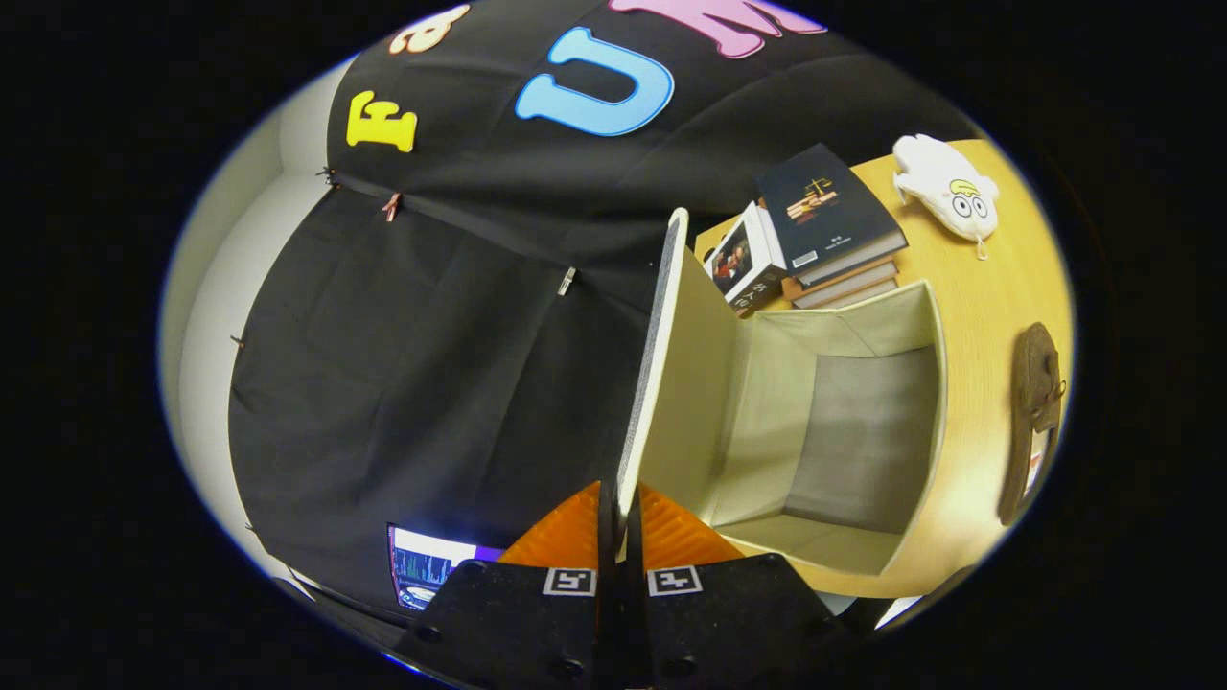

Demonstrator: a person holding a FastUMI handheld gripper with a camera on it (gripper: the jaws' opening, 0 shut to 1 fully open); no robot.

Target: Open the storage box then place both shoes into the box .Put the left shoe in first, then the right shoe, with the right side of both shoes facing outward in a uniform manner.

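Observation:
My gripper point(620, 522) is shut on the lid point(654, 374) of the beige storage box point(844, 441); both orange fingers point(566, 537) press on the lid's edge from either side. The lid stands swung up, edge-on to me, and the box's empty cream inside lies open beside it. A brown shoe point(1033, 422) lies on the wooden table point(978, 307) past the far side of the box. Its partner is hidden from me.
A stack of books point(815, 230) sits on the table behind the box. A white plush toy with cartoon eyes point(949, 187) lies beyond the books. A lit screen point(427, 565) glows low beside the fingers, under the black cloth wall.

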